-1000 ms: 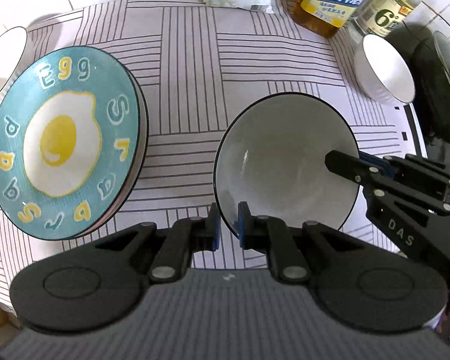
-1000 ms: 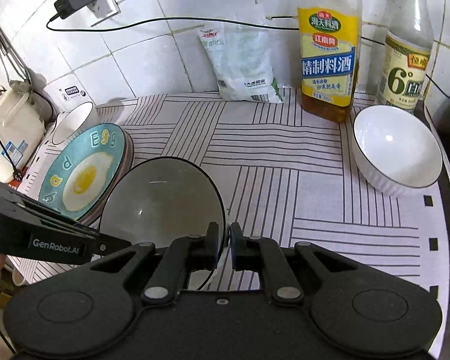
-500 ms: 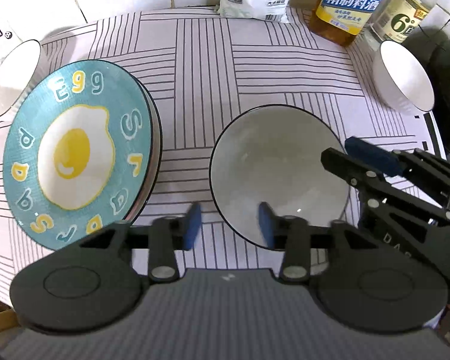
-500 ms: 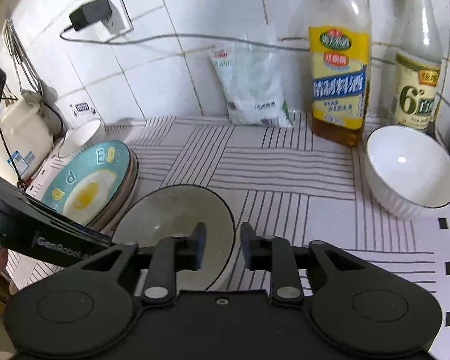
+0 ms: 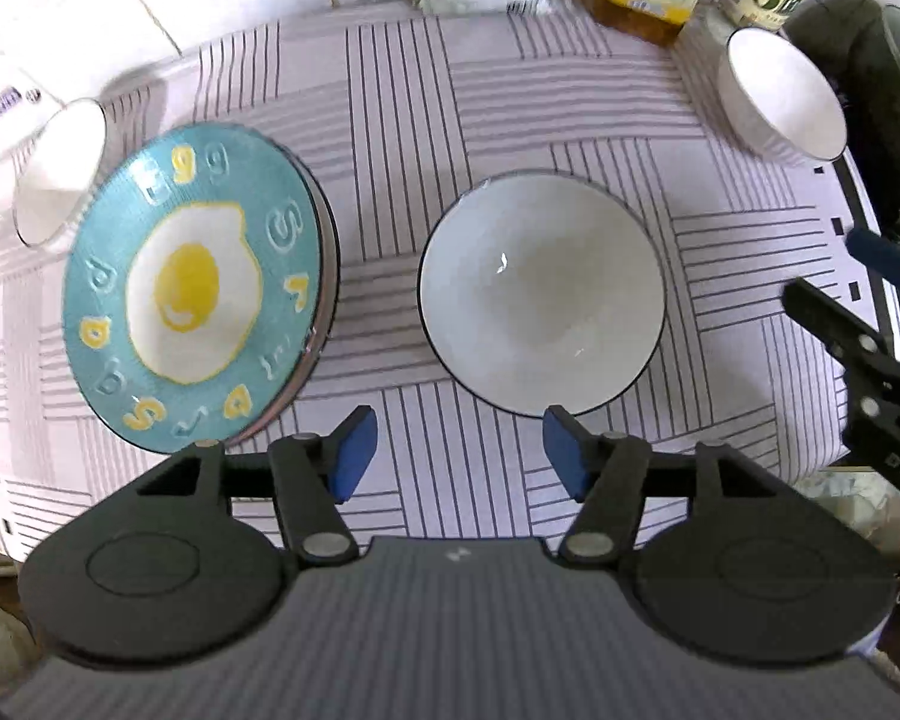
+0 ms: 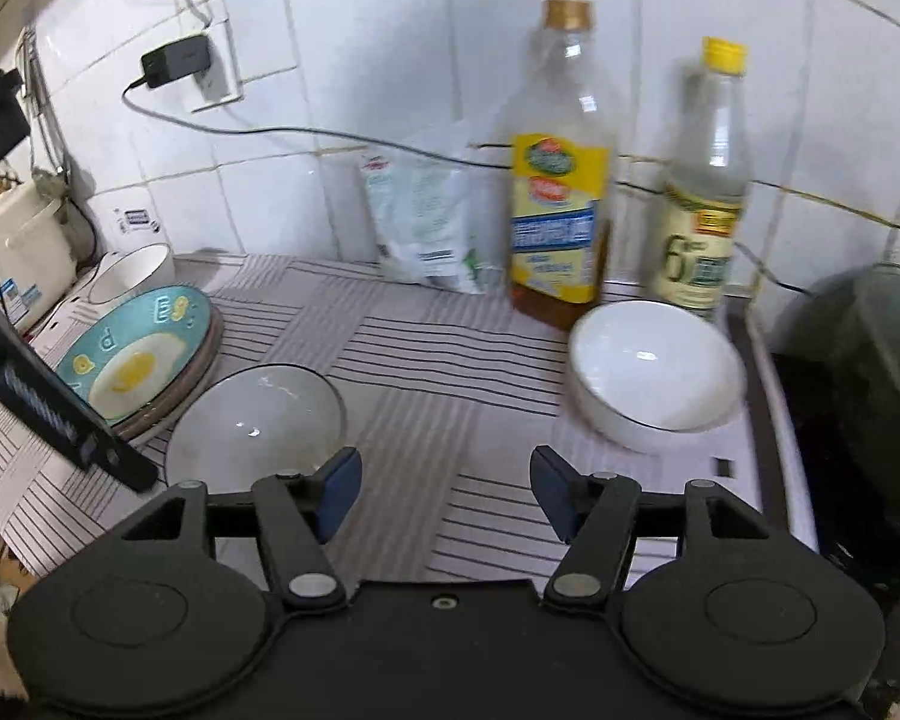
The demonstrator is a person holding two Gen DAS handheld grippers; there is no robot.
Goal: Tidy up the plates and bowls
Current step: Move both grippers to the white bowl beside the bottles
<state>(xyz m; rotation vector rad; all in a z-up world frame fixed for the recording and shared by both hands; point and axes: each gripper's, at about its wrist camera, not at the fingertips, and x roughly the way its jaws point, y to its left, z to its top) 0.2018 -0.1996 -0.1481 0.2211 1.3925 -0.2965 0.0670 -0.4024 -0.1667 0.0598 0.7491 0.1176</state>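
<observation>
1. Left gripper [image 5: 459,456]: black linkage arms ending in blue pads [image 5: 349,455]; the jaws are opening, spread apart over bare cloth, with nothing between them. It points straight down at the counter.
2. Right gripper [image 6: 444,495]: same build; its jaws are also opening, with only striped cloth showing in the gap. Its left pad overlaps the near rim of the grey bowl in this view; contact cannot be told.
3. Grey bowl [image 5: 540,294]: wide, shallow, pale grey inside with a thin dark rim. It stands upright and empty on the tablecloth [image 5: 498,120], just beyond the left gripper's pads and free of both tools.
4. Egg plate [image 5: 192,288]: teal, with a fried egg painted at the centre and raised yellow and white letters around the border. It tops a small stack of plates just left of the grey bowl, not touching it.
5. White bowl [image 6: 654,375]: glossy, dark-edged, upright near the right end of the cloth, in front of two bottles.
6. Second white bowl [image 5: 60,174]: behind the egg plate, at the far left edge.
7. Oil bottle [image 6: 561,180], clear bottle [image 6: 705,192] and a plastic pouch [image 6: 426,222] stand against the tiled wall.
</observation>
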